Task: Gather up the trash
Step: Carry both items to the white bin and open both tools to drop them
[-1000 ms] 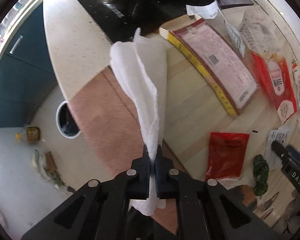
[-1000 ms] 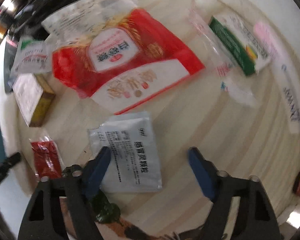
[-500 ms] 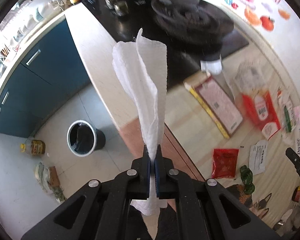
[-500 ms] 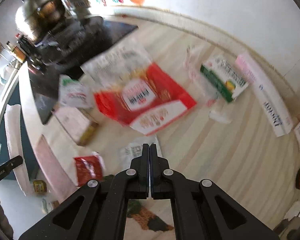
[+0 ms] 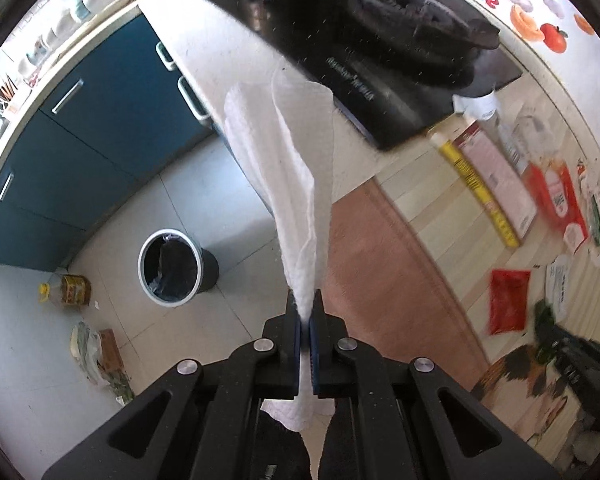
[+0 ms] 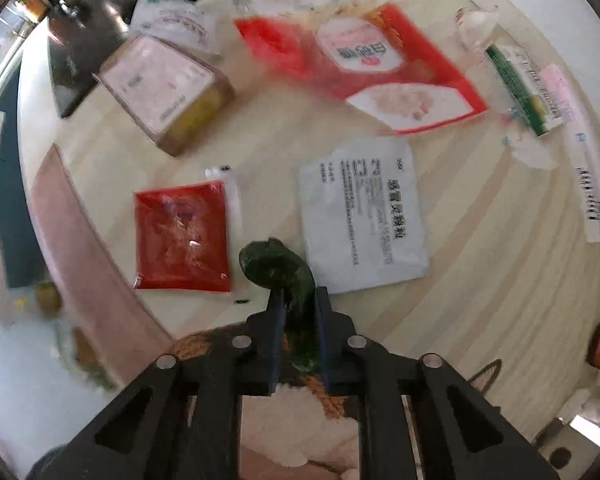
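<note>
My left gripper (image 5: 305, 300) is shut on a white paper towel (image 5: 288, 160) that stands up from the pads, out past the counter edge above the tiled floor. A black-lined trash bin (image 5: 171, 267) stands on the floor to the left of it. My right gripper (image 6: 298, 294) points down at the wooden counter (image 6: 480, 280). Its jaws are opening, and a dark green scrap (image 6: 274, 264) fills the narrow gap, touching both pads. A red sachet (image 6: 182, 236) lies left of the scrap and a white printed sachet (image 6: 364, 216) to its right.
Farther back on the counter lie a big red bag (image 6: 364, 68), a pink-and-yellow box (image 6: 164, 92) and a green packet (image 6: 520, 88). A black hob (image 5: 400, 60) and blue cabinets (image 5: 100, 128) are beyond. An oil bottle (image 5: 66, 290) stands on the floor.
The left gripper has carried the towel off the counter, out over the floor, and the bin has come fully into view. The right gripper was open over the white sachet, shut empty, and now holds the green scrap.
</note>
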Tool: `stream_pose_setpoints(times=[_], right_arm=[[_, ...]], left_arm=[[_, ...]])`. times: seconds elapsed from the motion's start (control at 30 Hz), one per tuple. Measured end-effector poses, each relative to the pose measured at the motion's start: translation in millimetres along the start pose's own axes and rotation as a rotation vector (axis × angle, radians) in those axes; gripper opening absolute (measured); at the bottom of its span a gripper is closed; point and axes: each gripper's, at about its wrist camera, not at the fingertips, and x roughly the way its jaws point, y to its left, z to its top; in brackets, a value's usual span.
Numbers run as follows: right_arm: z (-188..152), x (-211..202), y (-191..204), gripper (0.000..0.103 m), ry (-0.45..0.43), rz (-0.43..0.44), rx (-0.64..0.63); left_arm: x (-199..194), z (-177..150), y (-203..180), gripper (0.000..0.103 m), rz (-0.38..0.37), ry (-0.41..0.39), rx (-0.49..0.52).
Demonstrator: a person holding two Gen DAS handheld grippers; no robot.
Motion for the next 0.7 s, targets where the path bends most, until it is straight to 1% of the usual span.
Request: stream_pose_setpoints(times=[0.1,0.13,0.2,0.23,0.3,0.33,0.4,0.43,0.47,0.5,0.53,0.6,0.63,0.67,0.7], right_arm=[[-4,-22,-1,0.012,-0.049,-0.003,0.068],[-5,-39,2,0.012,-0.077,0.011,0.088],[-6,-61,14,0.012,-0.106,0.036,0.09],[-5,-79,32,0.012,-0.13,0.06,0.07],[-4,-98,71,0.012,-0.156,0.105,0.016],[-3,-104,95,0.012,-0.162,0.129,-0.023],[-5,-101,155,0.012,-0.155,0.187,-0.105],[-6,-94,188,0.012,-0.139,0.221,-0.155],[-9,-83,222,0.012,-0.122,0.247,-0.205],[-11,-67,258,0.012,-0.097,0.271,-0.258],[-14,-46,293,0.012,-0.068,0.298,-0.299],[-18,7,355,0.012,-0.016,0.345,-0.342],[-18,41,384,0.012,0.014,0.362,-0.347],[-17,75,410,0.012,0.043,0.38,-0.34],[-16,101,427,0.012,0.065,0.391,-0.337]], left_arm=[[1,-2,24,0.001,-0.03,0.009,-0.031],[0,-3,35,0.001,-0.039,0.007,-0.045],[1,-4,60,0.001,-0.062,0.007,-0.079],[2,-4,72,0.001,-0.075,0.011,-0.098],[13,-11,114,0.001,-0.105,0.035,-0.159],[20,-15,132,0.001,-0.115,0.048,-0.185],[47,-26,184,0.001,-0.144,0.1,-0.27],[61,-32,203,0.001,-0.155,0.125,-0.3],[83,-40,232,0.001,-0.165,0.16,-0.347],[106,-48,259,0.001,-0.17,0.189,-0.393],[127,-55,279,0.001,-0.176,0.213,-0.419],[186,-67,327,0.001,-0.19,0.268,-0.48],[212,-72,343,0.001,-0.205,0.287,-0.503],[249,-77,366,0.001,-0.227,0.315,-0.537],[284,-81,385,0.001,-0.245,0.338,-0.565]])
